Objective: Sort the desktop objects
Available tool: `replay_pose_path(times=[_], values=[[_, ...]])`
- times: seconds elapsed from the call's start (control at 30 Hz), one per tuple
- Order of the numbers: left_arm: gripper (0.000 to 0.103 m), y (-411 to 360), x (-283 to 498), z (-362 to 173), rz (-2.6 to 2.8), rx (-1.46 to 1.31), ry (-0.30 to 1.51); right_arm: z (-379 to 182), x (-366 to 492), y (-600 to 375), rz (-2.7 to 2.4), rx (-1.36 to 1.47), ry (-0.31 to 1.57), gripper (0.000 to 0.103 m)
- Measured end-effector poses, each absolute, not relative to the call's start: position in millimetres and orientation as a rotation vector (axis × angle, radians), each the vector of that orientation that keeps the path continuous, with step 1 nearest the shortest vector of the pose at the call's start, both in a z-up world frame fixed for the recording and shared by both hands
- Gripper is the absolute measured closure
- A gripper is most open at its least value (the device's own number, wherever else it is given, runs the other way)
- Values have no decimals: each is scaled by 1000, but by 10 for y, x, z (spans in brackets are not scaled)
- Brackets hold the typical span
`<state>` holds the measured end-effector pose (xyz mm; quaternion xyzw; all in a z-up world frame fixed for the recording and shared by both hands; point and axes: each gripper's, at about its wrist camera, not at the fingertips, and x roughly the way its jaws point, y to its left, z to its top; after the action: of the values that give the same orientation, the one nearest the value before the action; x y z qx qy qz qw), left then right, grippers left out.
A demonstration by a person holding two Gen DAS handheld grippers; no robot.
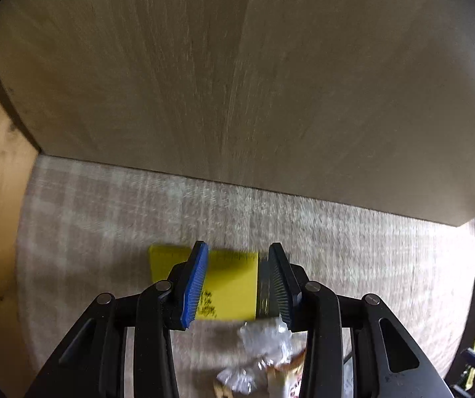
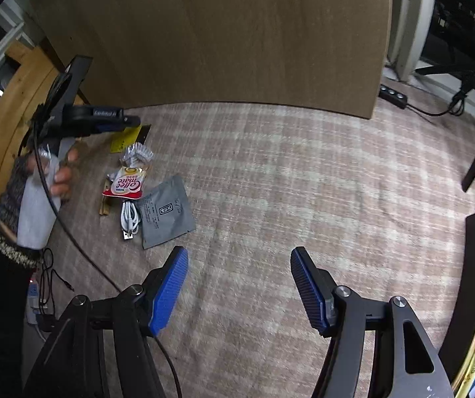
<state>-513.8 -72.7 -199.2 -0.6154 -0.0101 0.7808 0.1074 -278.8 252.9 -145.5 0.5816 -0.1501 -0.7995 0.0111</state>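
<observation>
**Two tongs over the plaid cloth, one above a yellow card**

Two large surfaces fill both views: an upright light-brown wooden board ahead of the tongs, and a pale checked fabric cloth spread beneath them.

Left tongs hang over a flat yellow rectangular card with ruler marks along its far edge and dark writing near its close edge. Its blue ribbed pads stand apart, one over each side of the card; whether they touch it cannot be told, since the picture is blurred. A dark strip lies along the card's right side, next to the right pad.

Right tongs are released, fingers spread wide above bare cloth, gripping nothing, well apart from the pile of objects ahead and to their left.

That pile runs from the left tongs toward the right ones. Nearest the right tongs lies a flat grey foil sachet. Just beside it, on its left, sits a coiled white USB cable. A red-and-white Coffee-mate packet lies beyond the cable, partly over a light wooden clothespin. A crumpled clear plastic wrapper sits between that packet and the yellow card, close behind the left tongs' pads.
</observation>
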Motion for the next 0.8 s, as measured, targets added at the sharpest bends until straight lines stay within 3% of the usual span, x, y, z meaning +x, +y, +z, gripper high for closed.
replay_pose_path(times=[0.37,0.6,0.8], values=[[64,-562,-4678,-2077,2236,-1758,77,-1599,-2932,2451,-2482,1828,-461,43],[71,-220,-3888,-2097,2149,-1701,62,-1723,-2835,2375,-2445,1827,-467,43],[72,186,-3001,-2104,2080,-1637,63,-1820,-2533,2520,-2405,1819,-614,42]])
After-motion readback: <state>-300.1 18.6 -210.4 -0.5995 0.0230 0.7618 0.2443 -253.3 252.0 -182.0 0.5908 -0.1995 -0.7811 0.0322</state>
